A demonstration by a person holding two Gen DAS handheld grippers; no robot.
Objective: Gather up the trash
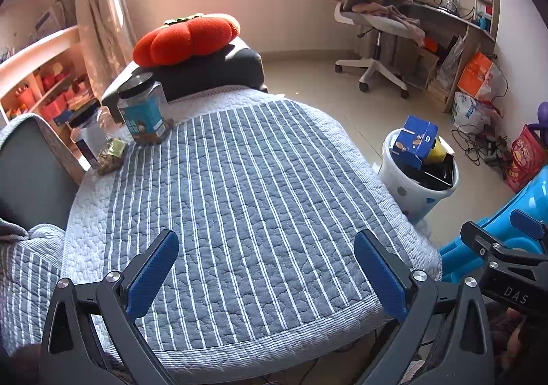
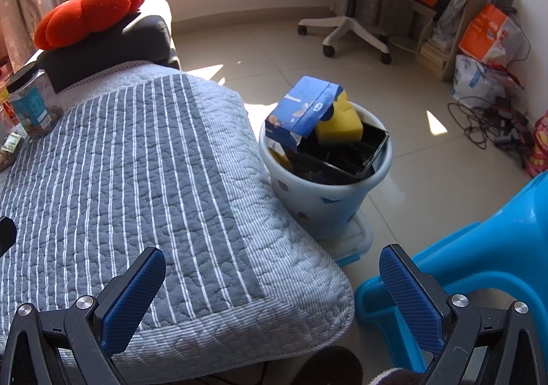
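Left gripper (image 1: 265, 268) spread wide, empty, low over striped quilt (image 1: 239, 186). Right gripper (image 2: 272, 285) likewise spread, empty. Remaining wrapper (image 1: 111, 156) far ahead-left beside jar (image 1: 143, 114); left nearer. Bin (image 2: 322, 203) off right, already full.

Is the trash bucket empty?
No, the white bucket holds a blue carton, a yellow sponge and a black tray.

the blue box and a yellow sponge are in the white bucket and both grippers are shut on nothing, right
Not quite. The blue box and yellow sponge do sit in the white bucket, but each wrist view shows its gripper open, fingers spread wide and empty: left, right.
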